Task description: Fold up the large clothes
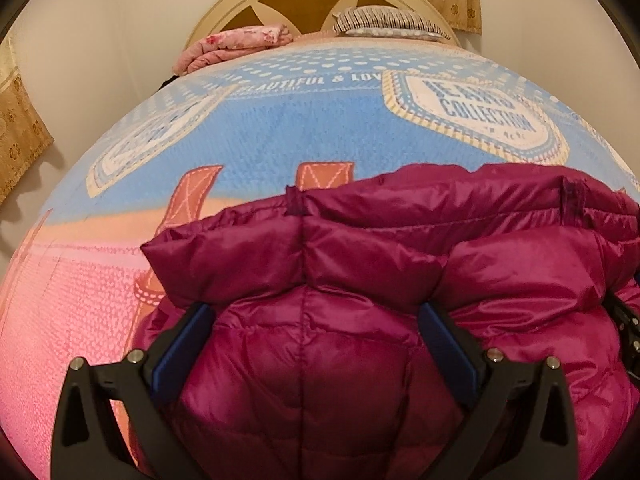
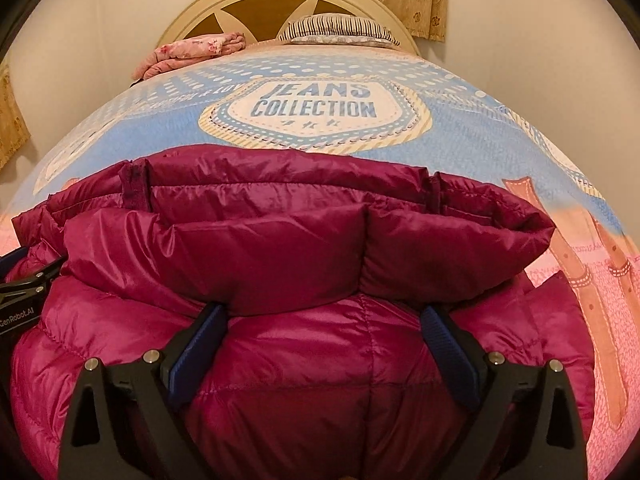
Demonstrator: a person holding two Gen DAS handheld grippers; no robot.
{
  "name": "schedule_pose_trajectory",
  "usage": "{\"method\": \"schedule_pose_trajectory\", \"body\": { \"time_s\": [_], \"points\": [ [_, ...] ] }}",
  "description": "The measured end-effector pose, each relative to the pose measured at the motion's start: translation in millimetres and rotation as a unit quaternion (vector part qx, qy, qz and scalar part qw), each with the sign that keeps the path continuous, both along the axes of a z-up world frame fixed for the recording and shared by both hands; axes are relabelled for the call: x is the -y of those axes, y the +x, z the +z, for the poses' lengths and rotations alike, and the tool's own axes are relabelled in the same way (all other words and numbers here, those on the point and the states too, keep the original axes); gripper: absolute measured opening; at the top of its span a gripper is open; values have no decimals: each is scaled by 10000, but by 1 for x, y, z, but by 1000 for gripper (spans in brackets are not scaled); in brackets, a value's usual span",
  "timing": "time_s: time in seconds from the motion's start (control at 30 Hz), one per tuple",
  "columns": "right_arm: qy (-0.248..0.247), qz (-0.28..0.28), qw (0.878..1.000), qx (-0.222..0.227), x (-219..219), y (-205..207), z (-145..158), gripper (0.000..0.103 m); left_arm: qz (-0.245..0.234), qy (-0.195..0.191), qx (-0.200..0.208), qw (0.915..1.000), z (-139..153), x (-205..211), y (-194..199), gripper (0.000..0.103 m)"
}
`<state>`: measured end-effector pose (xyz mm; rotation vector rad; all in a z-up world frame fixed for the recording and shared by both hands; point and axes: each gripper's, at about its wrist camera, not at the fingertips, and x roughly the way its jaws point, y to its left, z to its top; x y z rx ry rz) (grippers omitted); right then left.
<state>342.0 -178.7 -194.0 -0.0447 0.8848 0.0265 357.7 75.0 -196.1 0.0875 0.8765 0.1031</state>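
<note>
Both grippers, left gripper (image 1: 316, 320) & right gripper (image 2: 322, 322), stand wide apart, pressing nothing. Under them lies the magenta down jacket (image 2: 304, 240) on the bed cover (image 2: 312, 152), already folded into a bundle; prob. only tidying is left.

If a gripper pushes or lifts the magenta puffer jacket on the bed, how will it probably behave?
The magenta puffer jacket looks puffy and quilted, so it would likely squash under a push and spring back. Its shiny shell suggests it may slide between pads. The top section already lies folded over in soft rolls, so lifted at one edge it would probably droop, not stay flat.
</note>
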Motion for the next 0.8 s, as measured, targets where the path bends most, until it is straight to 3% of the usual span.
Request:
{"method": "schedule_pose_trajectory", "body": {
  "time_s": [0.63, 0.8],
  "points": [
    [-193, -8, 9998, -44, -5, 3, -2, 100, 43, -39, -39, 10000, -2, -1, 1, 103],
    [-347, 36, 9993, 134, -11, -11, 16, 100, 51, -15, -20, 10000, -2, 0, 1, 103]
  ]
}}
